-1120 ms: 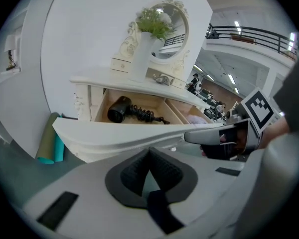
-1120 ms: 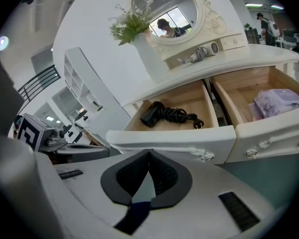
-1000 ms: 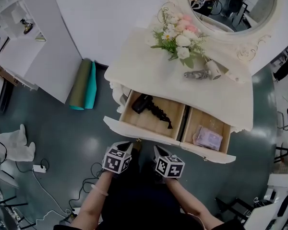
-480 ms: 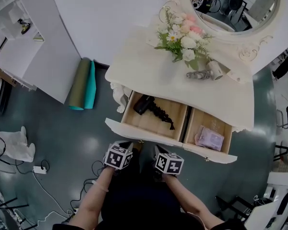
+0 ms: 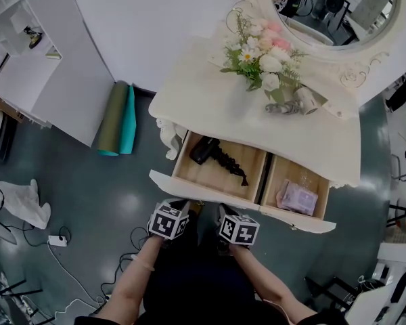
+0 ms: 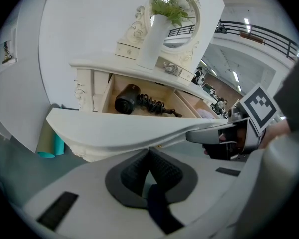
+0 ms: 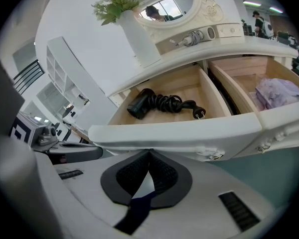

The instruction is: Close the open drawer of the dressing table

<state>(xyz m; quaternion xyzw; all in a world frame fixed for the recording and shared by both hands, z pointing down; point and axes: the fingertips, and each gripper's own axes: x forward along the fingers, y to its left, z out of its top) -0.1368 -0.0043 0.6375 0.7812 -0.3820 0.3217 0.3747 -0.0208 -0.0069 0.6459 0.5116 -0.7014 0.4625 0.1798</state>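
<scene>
Inside the left drawer (image 5: 201, 176) lies a hair dryer (image 5: 204, 149); right drawer (image 5: 283, 173), lilac bundle (image 5: 296, 198).

place: staged room corner in a lab hall | dressing table (image 5: 210, 97) is standing against a bare partition (image 5: 155, 19) | cables (image 5: 68, 266) are trailing over the grey floor (image 5: 88, 188)

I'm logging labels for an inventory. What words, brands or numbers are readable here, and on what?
No readable text in any view.
Marker cubes: black-and-white square patterns only, no letters or digits.
Purple item: any print is too small to read.
Hair dryer: no legible brand.
</scene>
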